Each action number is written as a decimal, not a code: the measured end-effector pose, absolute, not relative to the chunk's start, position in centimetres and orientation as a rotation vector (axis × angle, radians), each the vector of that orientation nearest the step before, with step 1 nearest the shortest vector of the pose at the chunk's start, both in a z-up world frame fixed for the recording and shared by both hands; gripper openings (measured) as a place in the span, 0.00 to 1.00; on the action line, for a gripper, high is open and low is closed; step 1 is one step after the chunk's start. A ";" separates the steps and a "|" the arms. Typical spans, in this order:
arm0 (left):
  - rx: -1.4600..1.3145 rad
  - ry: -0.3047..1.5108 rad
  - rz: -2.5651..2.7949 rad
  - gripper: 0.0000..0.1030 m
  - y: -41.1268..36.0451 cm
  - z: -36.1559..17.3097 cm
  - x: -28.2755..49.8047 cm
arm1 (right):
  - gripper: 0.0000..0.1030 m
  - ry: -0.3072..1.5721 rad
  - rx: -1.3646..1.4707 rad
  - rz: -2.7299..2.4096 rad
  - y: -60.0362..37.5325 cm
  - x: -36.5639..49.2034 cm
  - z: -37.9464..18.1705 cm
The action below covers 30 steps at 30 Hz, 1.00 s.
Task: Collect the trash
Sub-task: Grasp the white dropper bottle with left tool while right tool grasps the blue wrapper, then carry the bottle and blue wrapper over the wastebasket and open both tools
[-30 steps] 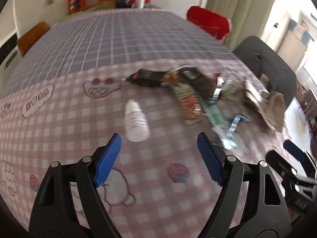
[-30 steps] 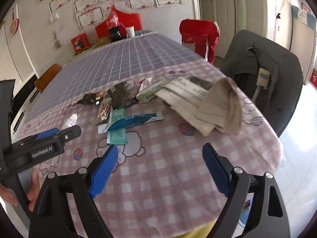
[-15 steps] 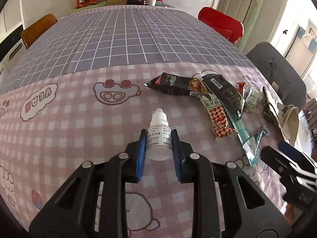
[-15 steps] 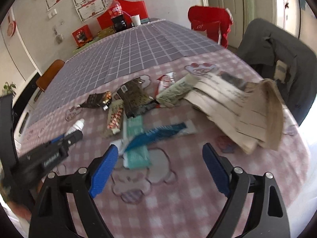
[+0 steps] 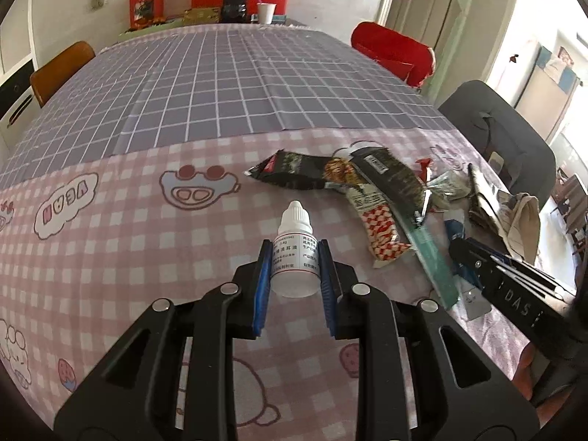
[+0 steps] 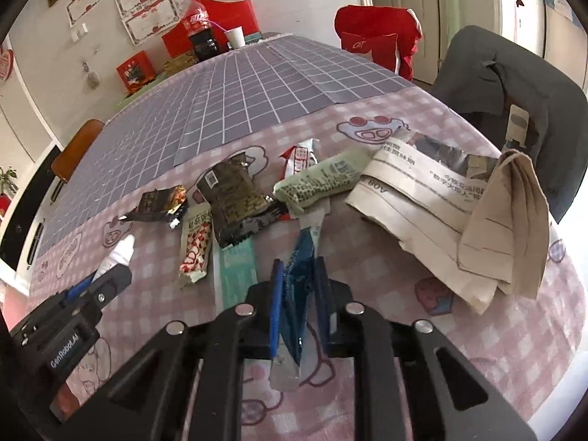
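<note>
A small white dropper bottle (image 5: 295, 226) stands up between the blue pads of my left gripper (image 5: 294, 248), which is shut on its body. In the right wrist view that bottle (image 6: 119, 251) pokes out of the left gripper (image 6: 110, 279) at the lower left. My right gripper (image 6: 298, 262) has its jaws closing on a crumpled blue wrapper (image 6: 303, 242), which sits pinched between the pads. Beyond lie a red-and-white checked wrapper (image 6: 194, 246), a teal wrapper (image 6: 235, 272), dark snack bags (image 6: 235, 191), a green-white packet (image 6: 316, 180), a newspaper (image 6: 415, 191) and a brown paper bag (image 6: 503, 220).
The table has a pink checked cloth (image 5: 110, 257) near me and a purple grid cloth (image 5: 205, 84) farther off. A cola bottle (image 6: 200, 33) and paper cup (image 6: 235, 36) stand at the far end. A red chair (image 5: 389, 51), a dark chair (image 5: 496, 128) and a wooden chair (image 5: 58, 70) surround it.
The left gripper closed on the dropper bottle that lay on the cloth and now holds it upright. The right gripper moved in over the blue wrapper and its jaws came together around it.
</note>
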State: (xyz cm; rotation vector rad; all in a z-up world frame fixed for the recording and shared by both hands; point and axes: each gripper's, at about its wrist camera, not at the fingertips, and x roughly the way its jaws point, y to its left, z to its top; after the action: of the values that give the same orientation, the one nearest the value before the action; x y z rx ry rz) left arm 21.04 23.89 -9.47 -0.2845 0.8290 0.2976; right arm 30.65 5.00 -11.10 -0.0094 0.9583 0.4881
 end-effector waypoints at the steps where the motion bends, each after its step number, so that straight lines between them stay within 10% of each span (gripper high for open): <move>1: -0.277 0.826 0.298 0.24 23.7 -9.2 21.1 | 0.15 0.957 -0.011 0.494 4.8 30.5 -11.1; 30: -0.026 0.774 -0.126 0.24 -0.2 -3.7 25.6 | 0.15 0.699 0.259 0.234 -19.1 26.1 -4.0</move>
State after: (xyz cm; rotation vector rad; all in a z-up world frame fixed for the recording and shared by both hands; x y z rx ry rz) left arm 25.58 -0.18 -3.69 -0.0256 0.7736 -0.1258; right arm 26.08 -19.06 -3.98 0.2595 0.6992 0.2337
